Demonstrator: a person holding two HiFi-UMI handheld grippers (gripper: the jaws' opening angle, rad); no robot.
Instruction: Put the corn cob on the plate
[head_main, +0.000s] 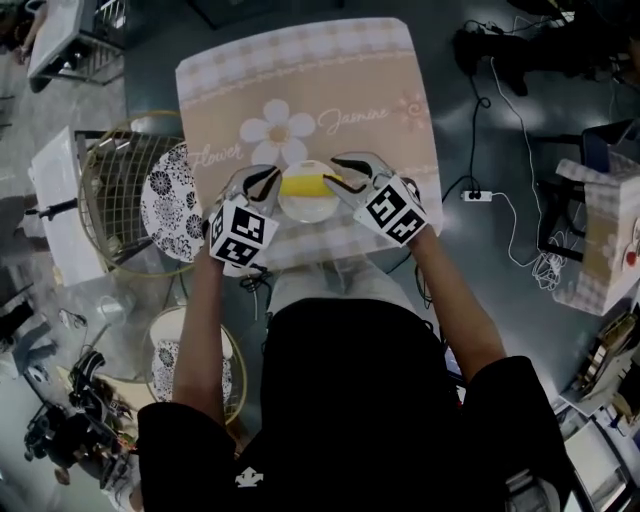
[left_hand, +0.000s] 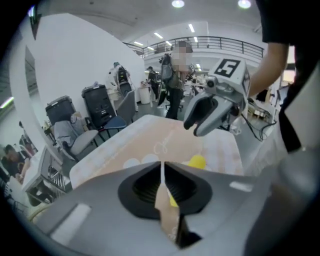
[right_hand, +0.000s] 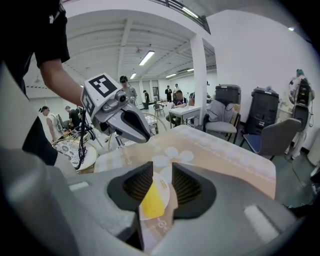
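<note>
A yellow corn cob (head_main: 303, 185) lies on a small white plate (head_main: 305, 208) near the front edge of the table. My left gripper (head_main: 268, 178) hangs just left of the plate with its jaws together and nothing between them. My right gripper (head_main: 345, 170) hovers at the cob's right end with its jaws partly apart. In the right gripper view the cob (right_hand: 151, 201) and plate (right_hand: 164, 187) show through the gap of the right gripper (right_hand: 162, 172), below it and untouched. In the left gripper view the left gripper (left_hand: 162, 167) partly hides the cob (left_hand: 196, 161).
A beige tablecloth (head_main: 300, 90) with a flower print covers the table. A wire rack (head_main: 110, 190) with a black-patterned plate (head_main: 168, 205) stands at the left, and another patterned plate (head_main: 180, 375) sits below it. Cables (head_main: 500, 200) run over the floor at the right.
</note>
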